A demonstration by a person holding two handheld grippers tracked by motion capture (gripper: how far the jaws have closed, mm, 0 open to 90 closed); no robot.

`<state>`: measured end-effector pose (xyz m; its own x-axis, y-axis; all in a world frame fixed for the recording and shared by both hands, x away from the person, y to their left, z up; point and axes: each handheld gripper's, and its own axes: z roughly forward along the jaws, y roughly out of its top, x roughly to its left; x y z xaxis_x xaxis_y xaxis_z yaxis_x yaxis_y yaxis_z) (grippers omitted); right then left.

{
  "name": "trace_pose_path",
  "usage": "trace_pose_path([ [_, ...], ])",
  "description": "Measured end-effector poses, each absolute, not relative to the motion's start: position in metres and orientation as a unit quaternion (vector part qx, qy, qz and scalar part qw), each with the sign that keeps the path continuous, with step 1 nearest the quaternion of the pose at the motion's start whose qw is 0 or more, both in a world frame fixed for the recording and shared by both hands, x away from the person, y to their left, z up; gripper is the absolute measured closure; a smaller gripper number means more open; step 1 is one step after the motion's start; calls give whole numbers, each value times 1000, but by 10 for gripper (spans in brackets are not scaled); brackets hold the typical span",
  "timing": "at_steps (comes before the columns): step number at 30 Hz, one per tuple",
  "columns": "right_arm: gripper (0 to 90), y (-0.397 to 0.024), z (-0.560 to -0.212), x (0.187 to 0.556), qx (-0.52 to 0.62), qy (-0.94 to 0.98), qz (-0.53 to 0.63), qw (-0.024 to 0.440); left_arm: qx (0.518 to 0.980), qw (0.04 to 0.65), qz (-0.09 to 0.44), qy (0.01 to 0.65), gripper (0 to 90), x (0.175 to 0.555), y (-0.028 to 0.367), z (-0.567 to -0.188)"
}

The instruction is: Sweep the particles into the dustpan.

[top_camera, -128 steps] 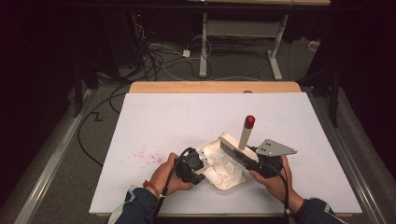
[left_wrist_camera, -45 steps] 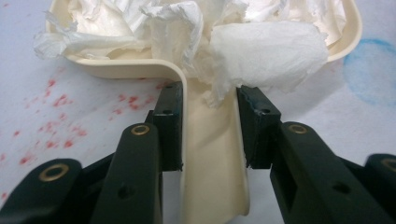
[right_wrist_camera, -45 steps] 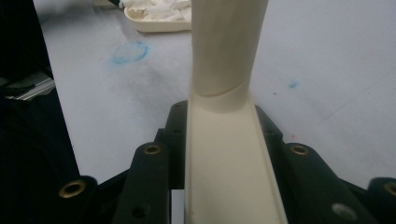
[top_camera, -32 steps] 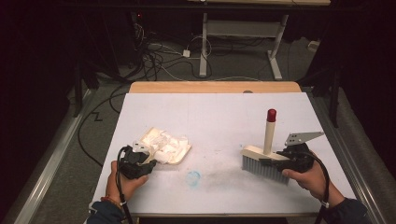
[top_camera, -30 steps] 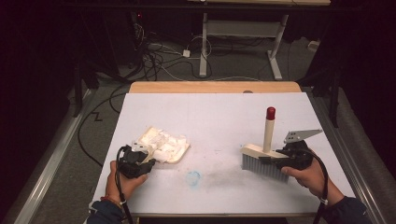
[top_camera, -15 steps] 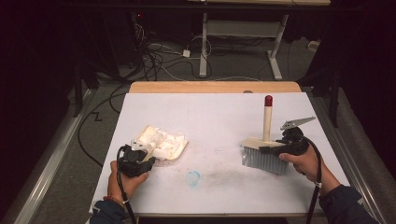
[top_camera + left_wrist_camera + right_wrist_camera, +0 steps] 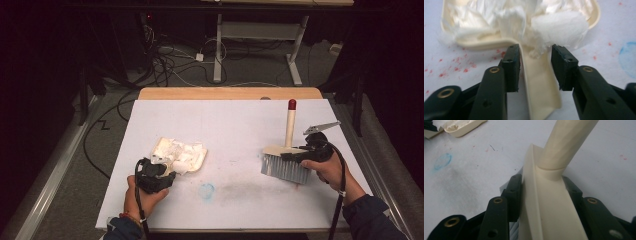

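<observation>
White tabletop [image 7: 235, 130] carried a blue smudge [image 7: 206, 190] between both tools. Left gripper [image 7: 534, 62] gaped astride the tissue-filled dustpan [image 7: 180, 154] handle; right gripper [image 7: 541, 192] clamped the brush [image 7: 286, 160] head, far right.

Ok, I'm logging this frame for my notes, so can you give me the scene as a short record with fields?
surface: white table, faint red specks, blue ring mark, grey smudge
left gripper: jaws apart, astride the handle of a cream dustpan
dustpan contents: crumpled white tissue
right gripper: jaws clamped on the block of a cream brush
brush: bristles on table, red-tipped handle up
</observation>
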<state>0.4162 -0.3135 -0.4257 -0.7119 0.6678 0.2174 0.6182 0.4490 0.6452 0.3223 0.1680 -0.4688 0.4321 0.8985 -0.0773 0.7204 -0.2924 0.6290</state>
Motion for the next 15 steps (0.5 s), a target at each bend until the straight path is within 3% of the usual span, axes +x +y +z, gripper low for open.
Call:
trace_pose_path([
  [4,594,-313,-427,420,381,851,360,28,776,301,156,532,628,328,172,-469],
  [15,588,-313,-428,421,383,852,355,31,722,307,180,593,636,340,185,-472],
])
